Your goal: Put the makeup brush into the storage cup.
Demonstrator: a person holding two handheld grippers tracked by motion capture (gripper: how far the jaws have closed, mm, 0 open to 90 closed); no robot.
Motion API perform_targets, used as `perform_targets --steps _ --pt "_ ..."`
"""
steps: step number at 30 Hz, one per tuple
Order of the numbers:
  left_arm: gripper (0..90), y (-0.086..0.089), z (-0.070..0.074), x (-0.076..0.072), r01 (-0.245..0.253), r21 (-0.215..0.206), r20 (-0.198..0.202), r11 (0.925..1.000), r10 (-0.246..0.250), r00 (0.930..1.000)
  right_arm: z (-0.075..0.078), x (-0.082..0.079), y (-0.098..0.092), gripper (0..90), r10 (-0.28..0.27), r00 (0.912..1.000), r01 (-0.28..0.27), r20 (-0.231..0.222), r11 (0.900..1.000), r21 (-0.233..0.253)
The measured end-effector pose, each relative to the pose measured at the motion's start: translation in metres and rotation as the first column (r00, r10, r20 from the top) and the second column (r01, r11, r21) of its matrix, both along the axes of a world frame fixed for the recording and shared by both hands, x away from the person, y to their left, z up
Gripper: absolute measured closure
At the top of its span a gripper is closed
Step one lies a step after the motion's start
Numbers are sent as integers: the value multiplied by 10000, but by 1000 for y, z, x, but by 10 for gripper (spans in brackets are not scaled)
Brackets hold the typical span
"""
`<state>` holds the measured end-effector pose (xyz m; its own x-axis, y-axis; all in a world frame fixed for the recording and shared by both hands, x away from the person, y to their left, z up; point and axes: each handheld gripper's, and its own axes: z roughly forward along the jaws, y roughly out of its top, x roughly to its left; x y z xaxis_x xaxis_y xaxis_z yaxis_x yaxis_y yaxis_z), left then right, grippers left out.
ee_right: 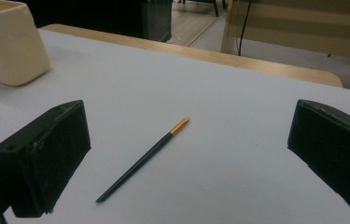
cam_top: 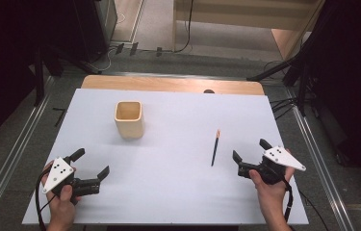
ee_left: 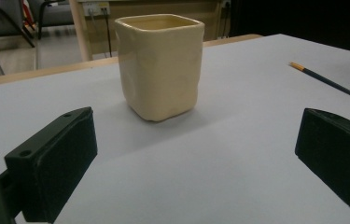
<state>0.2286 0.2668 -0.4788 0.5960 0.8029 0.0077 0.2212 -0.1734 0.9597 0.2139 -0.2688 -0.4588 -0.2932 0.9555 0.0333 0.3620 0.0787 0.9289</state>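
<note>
A cream square cup (cam_top: 129,119) stands upright on the white table sheet (cam_top: 168,192), left of centre; it also shows in the left gripper view (ee_left: 160,65) and at the top left of the right gripper view (ee_right: 8,42). A dark pencil with an orange end (cam_top: 215,147) lies right of centre, also seen as pencil (ee_right: 143,158) and pencil (ee_left: 324,80). My left gripper (cam_top: 90,163) rests at the near left, open and holding nothing, aimed at the cup. Just right of the pencil sits my right gripper (cam_top: 250,149), open and holding nothing.
The wooden table edge (cam_top: 168,84) shows beyond the sheet. Dark stands and cables (cam_top: 293,72) surround the table on the floor. A wooden panel (cam_top: 284,29) stands at the back right.
</note>
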Motion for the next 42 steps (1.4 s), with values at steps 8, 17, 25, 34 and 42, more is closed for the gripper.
perform_targets --steps 8,17,25,34,42 --pt "0 -1 0 1 41 70 -29 10000 -40 10000 3 17 13 0 33 9998 -37 -194 9998 -173" --pt "0 -3 -1 0 165 116 -28 9998 -165 9999 7 36 27 0 58 9995 -66 -322 9997 -243" --pt "0 -5 -1 -1 285 309 1 9991 -285 9996 15 54 33 7 -9 9990 -12 -452 9990 -452" --pt "0 -5 -1 -1 287 301 -4 9991 -287 9996 14 69 39 10 -62 9972 18 -746 9982 -591" --pt "0 -5 -1 -1 310 285 -4 9991 -310 9995 19 81 44 34 -184 9919 76 -1260 9963 -860"
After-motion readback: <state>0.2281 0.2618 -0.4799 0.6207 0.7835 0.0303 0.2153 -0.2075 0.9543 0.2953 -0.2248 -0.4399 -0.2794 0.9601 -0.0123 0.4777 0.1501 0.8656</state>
